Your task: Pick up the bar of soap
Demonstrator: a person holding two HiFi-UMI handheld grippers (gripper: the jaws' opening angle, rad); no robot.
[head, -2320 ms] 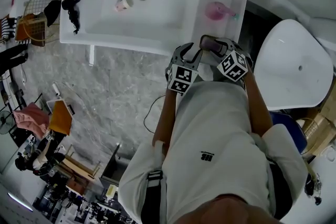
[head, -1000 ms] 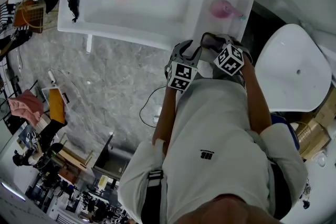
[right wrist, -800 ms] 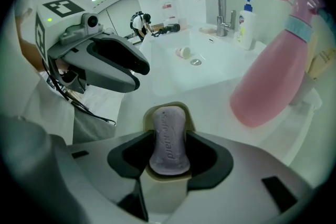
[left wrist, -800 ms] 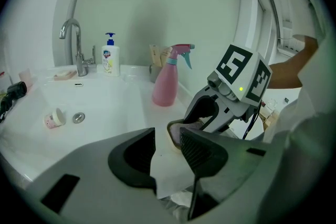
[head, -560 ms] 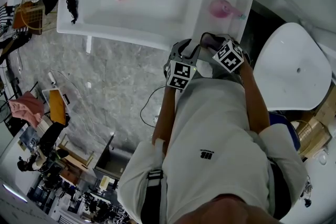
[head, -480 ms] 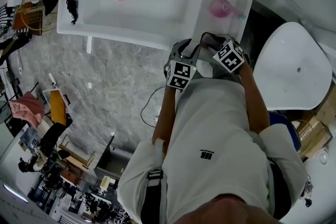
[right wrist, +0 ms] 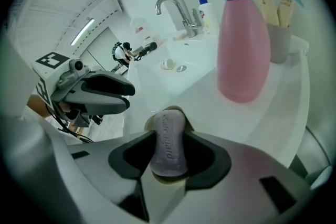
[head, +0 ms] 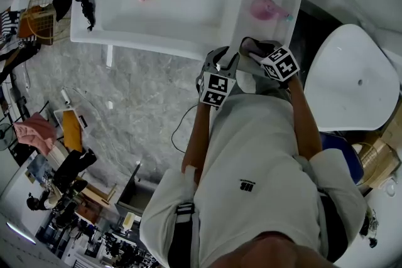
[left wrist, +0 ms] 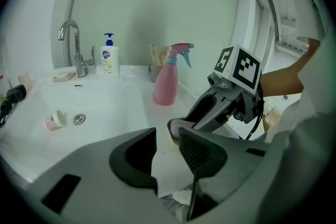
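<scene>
Right: my right hand-held gripper (right wrist: 169,132) pinches the bar of soap (right wrist: 168,147), above the counter (right wrist: 278,113) | Left: my left hand-held gripper (left wrist: 167,138) spread, holding nothing | Sink (left wrist: 107,102): small cup (left wrist: 54,121) lying inside | Pink spray bottle (right wrist: 244,44): upright on counter

Home bathroom: white washbasin (head: 157,16) with faucet (left wrist: 79,60), soap pump bottle (left wrist: 109,58), toilet (head: 352,80) beside it, marble-look floor (head: 138,103).
</scene>
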